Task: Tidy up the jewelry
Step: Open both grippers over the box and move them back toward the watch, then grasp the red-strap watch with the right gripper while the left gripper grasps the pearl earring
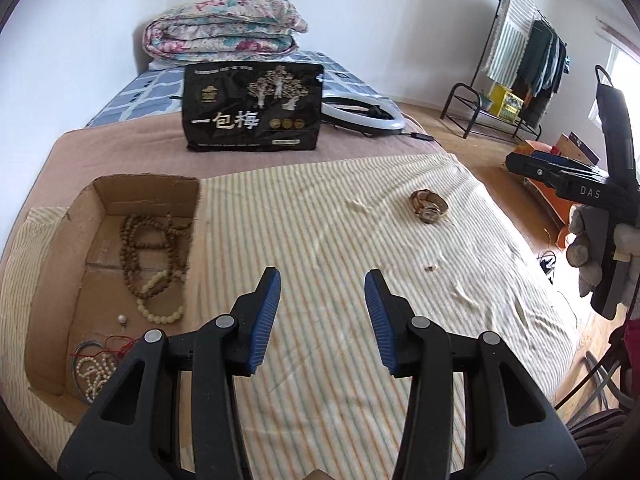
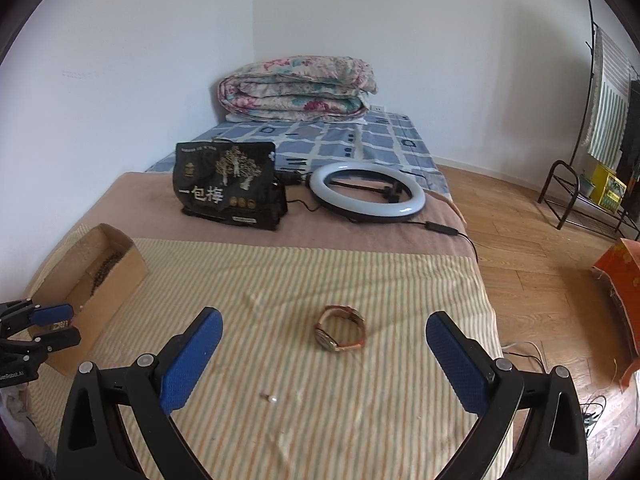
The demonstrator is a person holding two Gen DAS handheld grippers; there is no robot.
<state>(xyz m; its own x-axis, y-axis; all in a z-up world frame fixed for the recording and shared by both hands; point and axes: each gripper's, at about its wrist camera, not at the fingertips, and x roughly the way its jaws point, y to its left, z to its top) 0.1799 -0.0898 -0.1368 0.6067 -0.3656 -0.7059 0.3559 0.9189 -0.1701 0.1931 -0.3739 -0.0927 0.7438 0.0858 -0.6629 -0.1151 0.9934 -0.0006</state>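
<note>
Most of the job looks done: bead strings (image 1: 154,252) and bracelets lie in the cardboard box (image 1: 48,280) at the bed's left edge. Left on the striped sheet (image 2: 360,420) are a small earring (image 2: 273,399) near the front and a watch (image 2: 341,330) beyond it. The right gripper (image 2: 324,354) tilts down toward them, spread wide and empty; the left gripper (image 1: 323,322) hangs beside the box, partly spread, empty.

Beads (image 1: 154,248) in box (image 1: 52,264), watch (image 1: 429,205) far right.

One watch (image 2: 340,328), one box (image 1: 56,248), two earrings (image 2: 273,399)
</note>
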